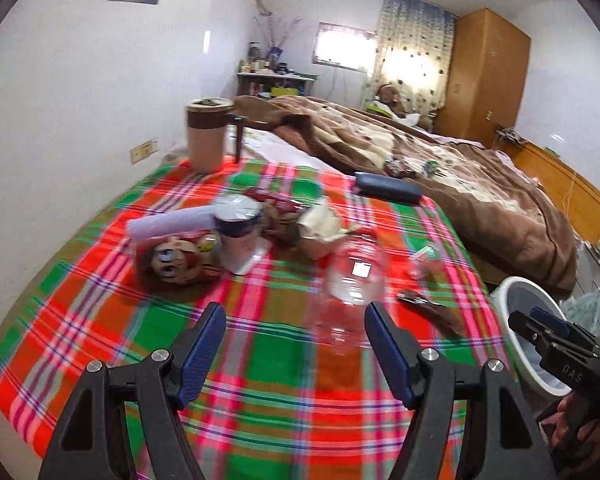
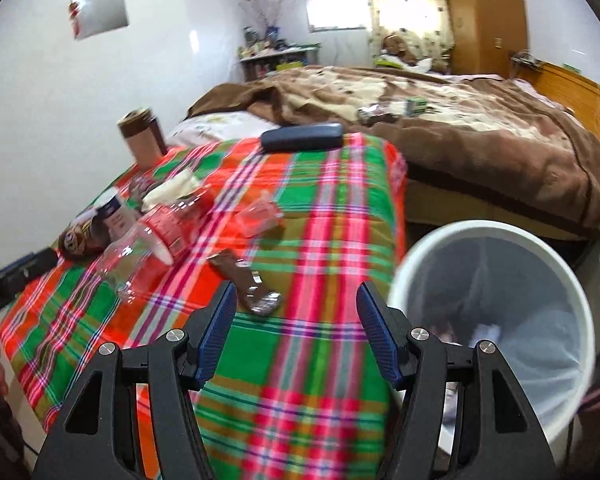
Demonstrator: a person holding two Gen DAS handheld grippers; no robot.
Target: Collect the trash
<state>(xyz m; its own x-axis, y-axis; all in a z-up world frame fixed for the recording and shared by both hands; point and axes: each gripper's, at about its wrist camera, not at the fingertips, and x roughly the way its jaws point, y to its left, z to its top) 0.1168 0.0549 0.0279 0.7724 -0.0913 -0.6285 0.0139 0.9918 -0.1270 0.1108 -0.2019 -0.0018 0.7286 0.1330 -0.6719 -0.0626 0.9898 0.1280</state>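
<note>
We see white walls, bright window top centre, wooden wardrobe upper right, bed with brown blanket mid-right.

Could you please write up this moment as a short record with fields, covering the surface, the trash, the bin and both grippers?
surface: plaid cloth beside a bed
trash on cloth: clear plastic bottle lying down; brown wrapper; crumpled paper; small clear cup
bin: white bin at the cloth's right edge, some items inside
left gripper: open, empty, facing the bottle
right gripper: open, empty, between wrapper and bin
</note>
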